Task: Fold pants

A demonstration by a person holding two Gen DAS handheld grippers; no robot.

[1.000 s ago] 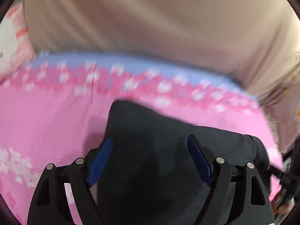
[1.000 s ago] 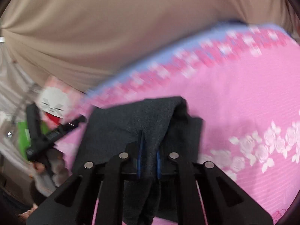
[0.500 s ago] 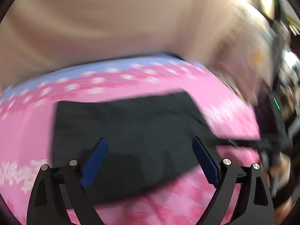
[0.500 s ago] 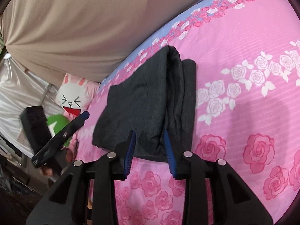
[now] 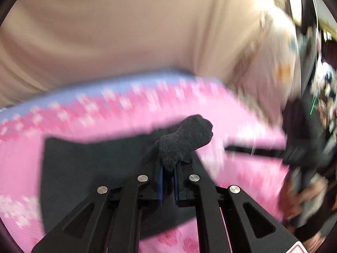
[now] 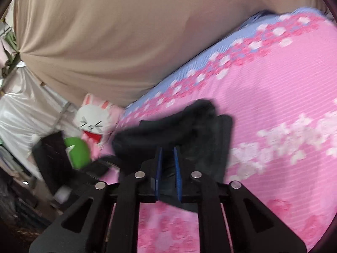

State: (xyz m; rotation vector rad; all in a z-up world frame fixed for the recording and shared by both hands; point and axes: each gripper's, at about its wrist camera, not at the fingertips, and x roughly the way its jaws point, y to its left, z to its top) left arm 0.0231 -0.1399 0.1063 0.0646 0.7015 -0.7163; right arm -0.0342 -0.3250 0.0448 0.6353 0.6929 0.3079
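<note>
The dark grey pants (image 5: 94, 168) lie folded flat on the pink flowery bed (image 5: 242, 181), and the left tongs (image 5: 168, 181) have just snapped closed on a bunched-up bit of them that sticks up right past the blue pads (image 5: 160, 184). The right tongs (image 6: 167, 166) are nearly closed too, pinching a fold of the same pants (image 6: 181, 130) and lifting it off the bed (image 6: 273, 97) (a white bunny pillow (image 6: 92, 122) sits off to the left). I can't read any words or labels anywhere.
</note>
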